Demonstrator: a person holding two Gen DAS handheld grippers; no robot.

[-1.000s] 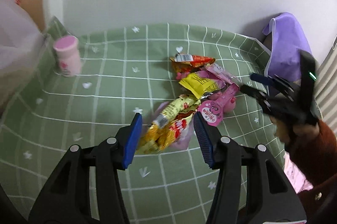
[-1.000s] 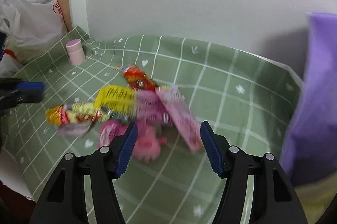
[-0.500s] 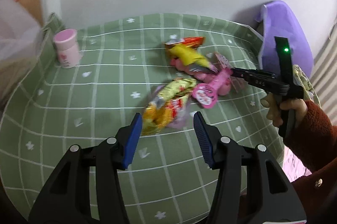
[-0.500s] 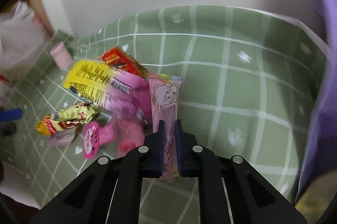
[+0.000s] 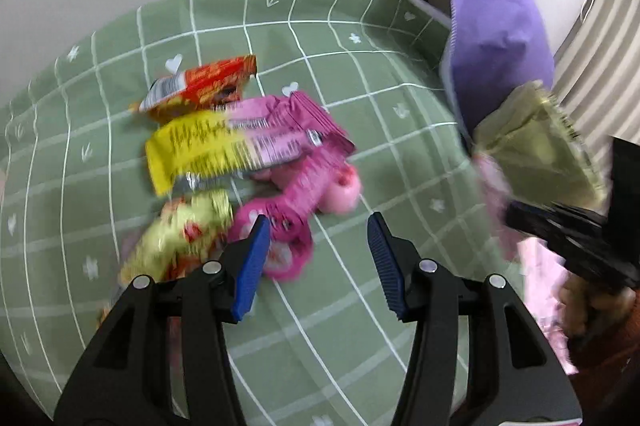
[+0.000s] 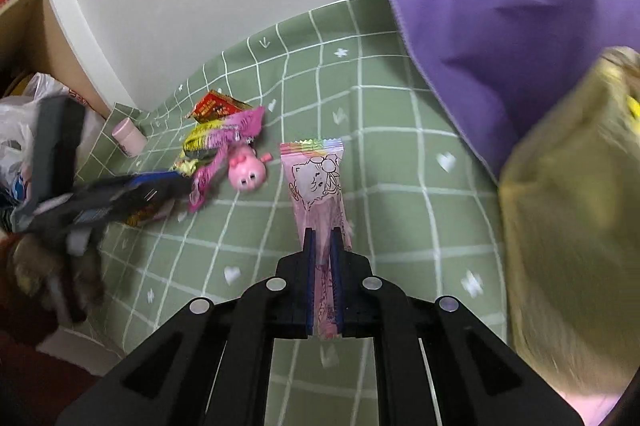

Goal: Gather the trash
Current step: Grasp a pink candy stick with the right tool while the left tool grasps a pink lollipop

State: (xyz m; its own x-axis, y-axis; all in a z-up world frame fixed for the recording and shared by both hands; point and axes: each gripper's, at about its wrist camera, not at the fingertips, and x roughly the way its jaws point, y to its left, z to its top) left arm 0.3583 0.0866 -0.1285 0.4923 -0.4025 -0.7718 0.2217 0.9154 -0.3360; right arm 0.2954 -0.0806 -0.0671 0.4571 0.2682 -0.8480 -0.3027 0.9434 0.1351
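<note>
My right gripper [image 6: 322,238] is shut on a long pink cartoon wrapper [image 6: 316,181] and holds it lifted above the green checked cloth [image 6: 392,161]. My left gripper [image 5: 316,242] is open and empty, just right of a pile of trash: a red-orange wrapper [image 5: 200,87], a yellow and pink wrapper [image 5: 224,145], a pink toy package [image 5: 308,193] and a yellow-green wrapper [image 5: 180,238]. The pile also shows in the right wrist view [image 6: 224,141]. A yellowish bag [image 6: 572,218] hangs at the right, by the right gripper [image 5: 568,234].
A purple bag [image 5: 492,25] stands at the cloth's right edge against the white wall. A small pink bottle [image 6: 128,135] stands at the far left of the cloth, beside a white plastic bag [image 6: 16,113]. The table edge lies near the bottom left.
My right gripper closed on the pink cartoon wrapper, lifted it and carried it right toward the yellowish bag. My left gripper moved right along the pile and stayed open.
</note>
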